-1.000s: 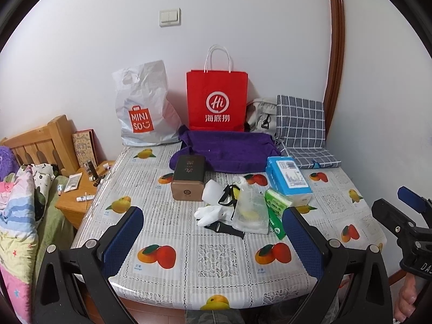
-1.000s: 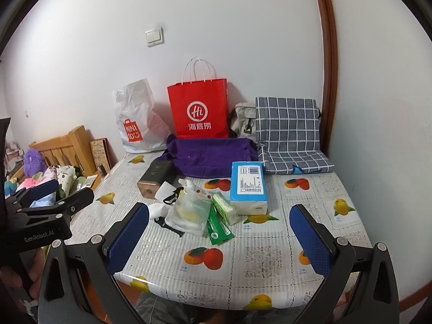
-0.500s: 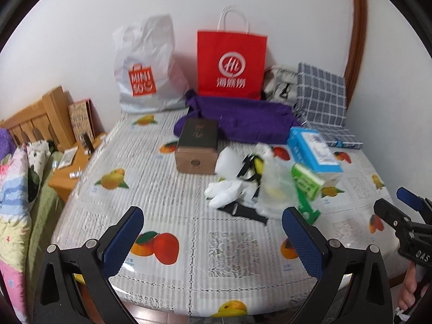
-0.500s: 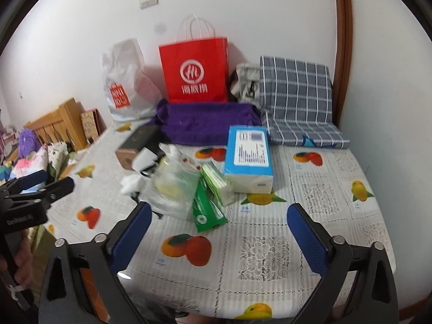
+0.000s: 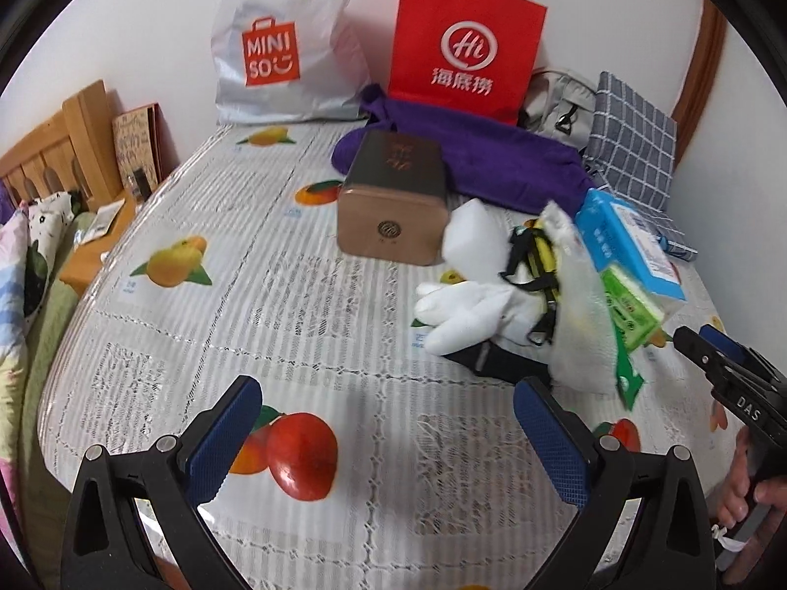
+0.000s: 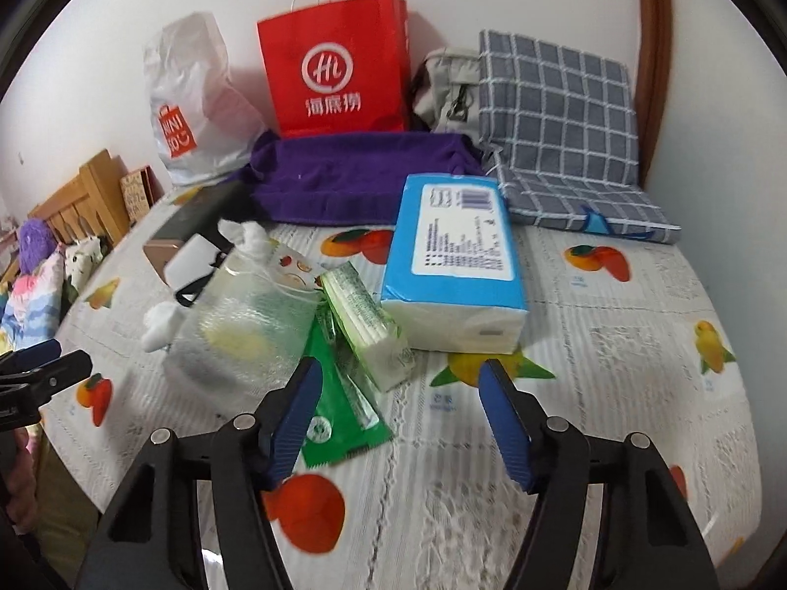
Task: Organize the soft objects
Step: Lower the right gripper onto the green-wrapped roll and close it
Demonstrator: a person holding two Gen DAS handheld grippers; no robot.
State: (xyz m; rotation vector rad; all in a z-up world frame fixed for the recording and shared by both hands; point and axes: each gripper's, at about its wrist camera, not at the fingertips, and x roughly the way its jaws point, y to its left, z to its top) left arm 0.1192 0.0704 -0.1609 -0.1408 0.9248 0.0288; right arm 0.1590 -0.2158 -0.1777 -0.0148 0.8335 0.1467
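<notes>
Soft items clustered mid-surface: white gloves (image 5: 462, 312), bubble-wrap pouch (image 6: 246, 324), green tissue pack (image 6: 366, 327), blue tissue pack (image 6: 455, 265) at right of the heap. Brown tin box (image 5: 393, 206) just far-left of the gloves. Purple cloth (image 6: 354, 174) farther back, red paper bag (image 6: 334, 73) behind it by the wall. Left gripper (image 5: 388, 435) fingers spread wide, empty, above fruit-print surface (image 5: 206, 324). Right gripper (image 6: 398, 408) fingers partly apart, just been closing, nothing between them.

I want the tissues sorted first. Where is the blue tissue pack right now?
In the right wrist view the blue tissue pack lies mid-table, just in front of the purple cloth, with the small green tissue packet against its left side.
</notes>
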